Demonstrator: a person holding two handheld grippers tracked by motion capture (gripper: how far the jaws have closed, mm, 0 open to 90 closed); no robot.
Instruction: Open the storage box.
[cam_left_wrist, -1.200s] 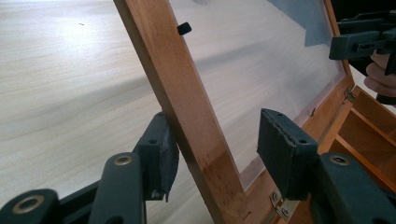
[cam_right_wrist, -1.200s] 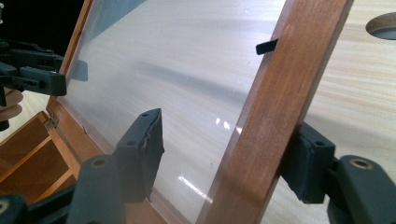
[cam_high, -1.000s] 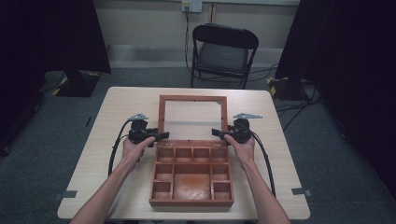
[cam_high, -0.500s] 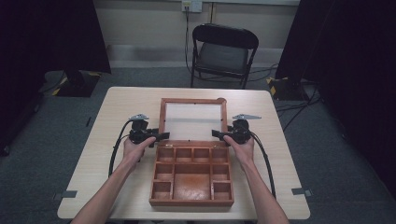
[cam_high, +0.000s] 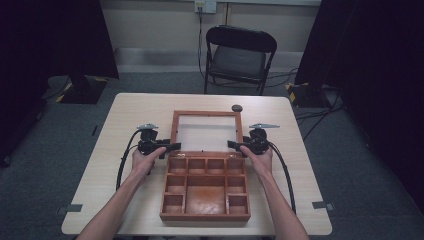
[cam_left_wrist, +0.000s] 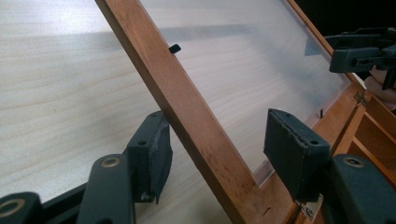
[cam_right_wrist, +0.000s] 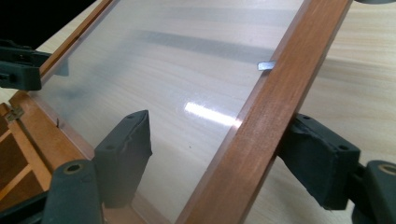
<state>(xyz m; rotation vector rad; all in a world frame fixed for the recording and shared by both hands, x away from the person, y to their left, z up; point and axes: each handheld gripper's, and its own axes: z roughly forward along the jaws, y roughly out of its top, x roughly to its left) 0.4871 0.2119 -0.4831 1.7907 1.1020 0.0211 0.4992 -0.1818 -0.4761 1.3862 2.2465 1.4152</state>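
A wooden box (cam_high: 205, 217) with several compartments lies open on the table. Its glass-paned lid (cam_high: 206, 114) stands tilted back behind it. My left gripper (cam_high: 175, 146) is at the lid's left rail, near the hinge. In the left gripper view the rail (cam_left_wrist: 187, 107) runs between my gripper's (cam_left_wrist: 217, 140) open jaws, and the left pad (cam_left_wrist: 156, 149) touches it. My right gripper (cam_high: 231, 145) is at the right rail. In the right gripper view the rail (cam_right_wrist: 275, 93) crosses my open gripper (cam_right_wrist: 219, 135), resting against the right pad (cam_right_wrist: 317, 154).
The light wooden table (cam_high: 125, 120) has bare room on both sides of the box. A small dark round object (cam_high: 236, 107) lies just behind the lid's far right corner. A black folding chair (cam_high: 240, 55) stands beyond the table's far edge.
The lid's far edge has dropped lower in the high view, uncovering the small dark object behind it. Both hands have stayed at the hinge corners.
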